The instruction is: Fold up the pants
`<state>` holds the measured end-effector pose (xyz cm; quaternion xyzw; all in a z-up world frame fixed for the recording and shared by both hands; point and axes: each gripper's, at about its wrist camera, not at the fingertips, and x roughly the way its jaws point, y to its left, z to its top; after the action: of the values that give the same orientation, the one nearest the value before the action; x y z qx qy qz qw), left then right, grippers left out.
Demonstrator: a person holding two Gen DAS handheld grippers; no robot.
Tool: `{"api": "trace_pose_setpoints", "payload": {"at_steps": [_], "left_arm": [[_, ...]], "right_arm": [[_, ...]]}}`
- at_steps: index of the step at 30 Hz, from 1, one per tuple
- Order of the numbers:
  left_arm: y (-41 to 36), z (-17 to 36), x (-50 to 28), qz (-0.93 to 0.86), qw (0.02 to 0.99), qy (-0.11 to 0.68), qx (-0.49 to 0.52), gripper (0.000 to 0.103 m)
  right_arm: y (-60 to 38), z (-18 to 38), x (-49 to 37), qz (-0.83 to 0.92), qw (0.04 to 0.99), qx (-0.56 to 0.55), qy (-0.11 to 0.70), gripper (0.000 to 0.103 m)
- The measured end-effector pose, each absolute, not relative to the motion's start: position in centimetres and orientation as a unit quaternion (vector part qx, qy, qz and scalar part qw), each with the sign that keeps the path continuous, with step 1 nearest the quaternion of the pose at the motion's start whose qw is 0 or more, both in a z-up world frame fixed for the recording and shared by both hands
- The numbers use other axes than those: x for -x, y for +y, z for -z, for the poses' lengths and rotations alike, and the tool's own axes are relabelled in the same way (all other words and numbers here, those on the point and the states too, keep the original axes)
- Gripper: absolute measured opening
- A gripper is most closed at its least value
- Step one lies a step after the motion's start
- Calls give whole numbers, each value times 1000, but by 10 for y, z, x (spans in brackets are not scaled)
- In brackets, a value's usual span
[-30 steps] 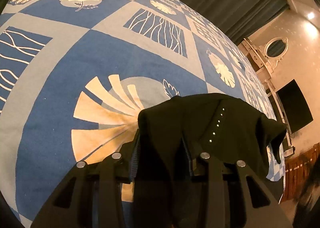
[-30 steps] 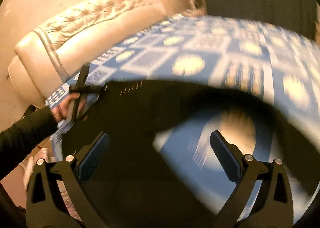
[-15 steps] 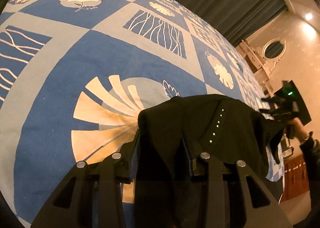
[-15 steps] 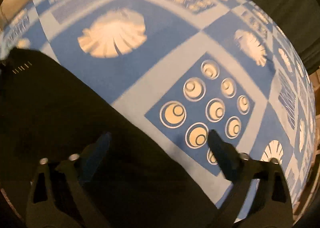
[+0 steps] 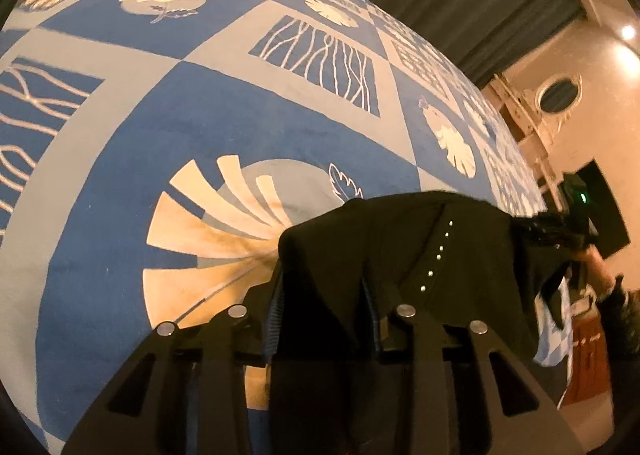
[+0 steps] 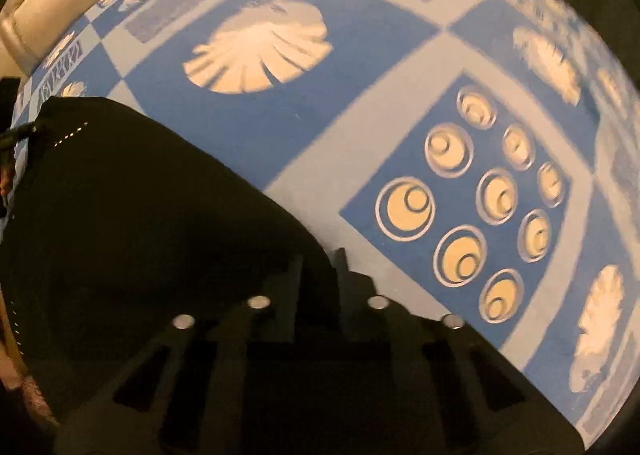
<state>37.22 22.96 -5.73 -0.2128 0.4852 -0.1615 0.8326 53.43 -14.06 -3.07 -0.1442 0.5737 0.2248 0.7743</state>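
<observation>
Black pants [image 5: 400,255] are spread on the blue patterned bedspread [image 5: 200,127]. The left gripper [image 5: 326,295] is clamped on one bunched end, jaws still closing a touch on the cloth. The right gripper [image 6: 318,267] is pinched tight on the other edge [image 6: 312,247]. The pants stretch lengthwise between the two, studded seam [image 5: 438,251] nearer the left one.

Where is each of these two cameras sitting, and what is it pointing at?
Left wrist: on the left gripper, looking down along its jaws, shut on the black pants, across the blue patterned bedspread; the person's other hand shows far right.
Right wrist: on the right gripper, aimed steeply down, jaws shut at the pants' edge.
Shared: pants and bedspread.
</observation>
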Motion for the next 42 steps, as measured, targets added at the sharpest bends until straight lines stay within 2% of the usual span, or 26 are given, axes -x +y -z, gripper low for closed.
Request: {"api": "trace_pose_setpoints", "payload": {"at_steps": [6, 10, 17, 22, 29, 31, 32, 33, 34, 35, 38, 42], "left_arm": [[230, 45, -366, 168, 834, 464, 246, 31], [226, 16, -356, 188, 843, 436, 252, 31], [228, -41, -290, 235, 857, 383, 251, 31], [245, -43, -213, 246, 852, 379, 263, 32], [254, 15, -139, 202, 828, 446, 274, 32], [257, 25, -122, 165, 833, 460, 260, 33], [264, 29, -115, 156, 831, 458, 276, 39], [269, 31, -110, 151, 828, 454, 291, 45], [277, 33, -99, 135, 827, 448, 312, 55], [283, 34, -89, 123, 827, 441, 327, 57], [284, 32, -69, 124, 821, 423, 364, 57], [263, 23, -63, 137, 822, 394, 388, 58]], "right_arm": [[-138, -23, -489, -218, 823, 186, 490, 11], [-130, -67, -433, -208, 857, 227, 414, 10], [-119, -115, -287, -185, 890, 289, 300, 10], [-113, -90, -184, -175, 892, 296, 292, 10], [-112, -6, -116, -177, 877, 215, 391, 12], [-113, 13, -108, -170, 871, 197, 416, 18], [-117, 14, -104, -173, 875, 164, 422, 30], [-120, 14, -98, -178, 876, 139, 427, 49], [-126, 11, -92, -181, 879, 96, 431, 59], [-130, 9, -86, -181, 883, 67, 428, 69], [-155, 4, -73, -181, 886, -51, 424, 77], [-191, 11, -64, -179, 867, -215, 413, 78]]}}
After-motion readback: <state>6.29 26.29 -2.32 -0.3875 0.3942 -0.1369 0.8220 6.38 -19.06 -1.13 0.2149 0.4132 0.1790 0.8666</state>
